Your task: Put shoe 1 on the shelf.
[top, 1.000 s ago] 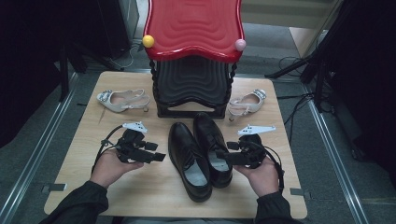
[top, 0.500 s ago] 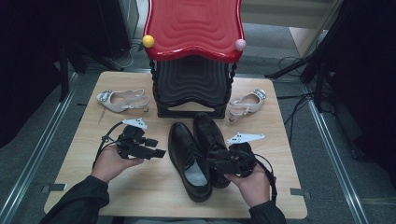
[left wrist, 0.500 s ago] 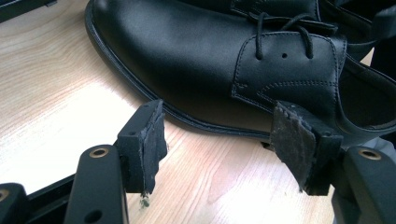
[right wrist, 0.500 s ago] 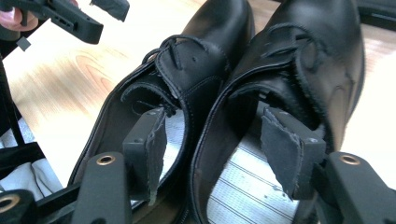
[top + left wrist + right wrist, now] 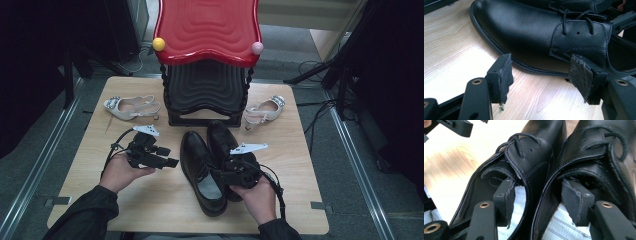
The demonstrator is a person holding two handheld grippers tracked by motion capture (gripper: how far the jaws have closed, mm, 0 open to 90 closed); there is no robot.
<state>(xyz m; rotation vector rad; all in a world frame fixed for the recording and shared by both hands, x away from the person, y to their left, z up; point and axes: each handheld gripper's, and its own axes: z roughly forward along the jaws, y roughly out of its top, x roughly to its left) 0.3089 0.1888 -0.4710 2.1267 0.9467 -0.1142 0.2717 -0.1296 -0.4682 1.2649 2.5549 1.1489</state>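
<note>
Two black lace-up shoes stand side by side mid-table, the left shoe touching the right shoe. My right gripper reaches into their heel openings, one jaw inside each shoe, with the two adjoining inner walls between the pads. Its jaws have just been closing. A sliver of white insole still shows between the pad and the wall. My left gripper stands open just left of the left shoe, low over the wood, with nothing between its pads.
A red stool tops a stack of black stools at the table's back. One beige heeled shoe lies left of the stack, another right of it. Bare wooden table lies to the front right.
My right gripper has moved left and down from beside the right shoe into the heel openings of both shoes, and its jaws have narrowed. The left hand has stayed put.
</note>
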